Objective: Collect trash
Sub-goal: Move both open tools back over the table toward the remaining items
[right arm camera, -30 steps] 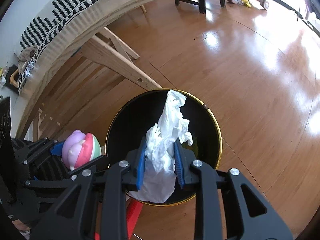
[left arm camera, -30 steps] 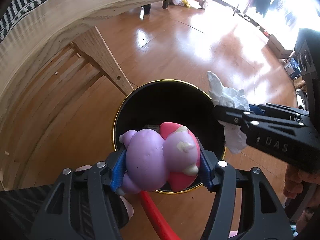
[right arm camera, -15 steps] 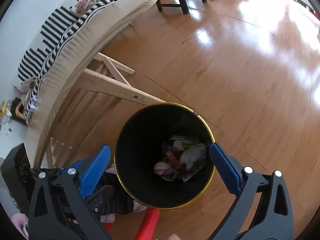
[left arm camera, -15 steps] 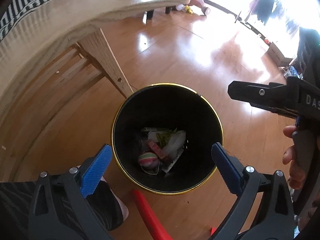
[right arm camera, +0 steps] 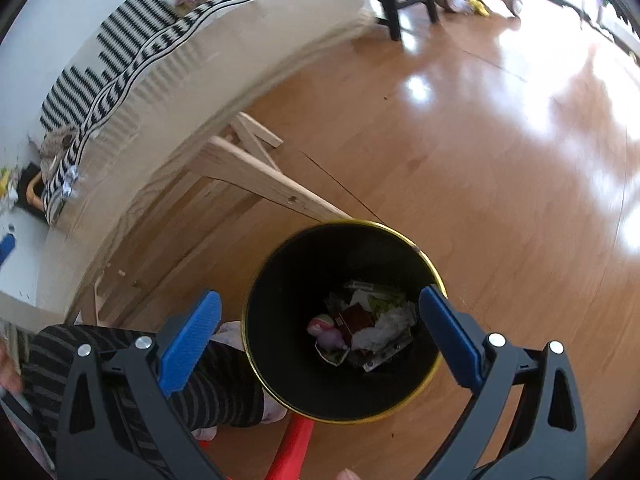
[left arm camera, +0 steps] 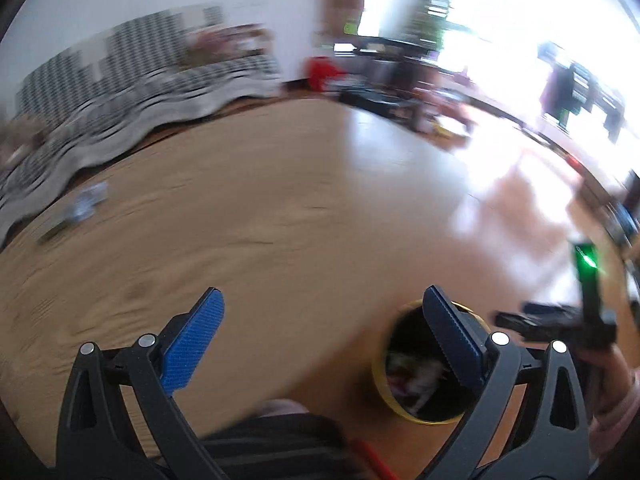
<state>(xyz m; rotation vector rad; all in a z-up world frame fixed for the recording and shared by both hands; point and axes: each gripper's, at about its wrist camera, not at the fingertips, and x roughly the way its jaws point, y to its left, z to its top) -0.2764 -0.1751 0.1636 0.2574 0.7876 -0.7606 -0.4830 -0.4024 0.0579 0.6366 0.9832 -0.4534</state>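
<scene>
Two grippers are standing wide, nothing between the pads: left gripper, right gripper. Black bin, gold-rimmed, is sitting beside the wooden table, holding crumpled white tissue, a pink-purple toy and wrappers. No legible writing.

Left tongs, right tongs: spread wide, empty.
</scene>
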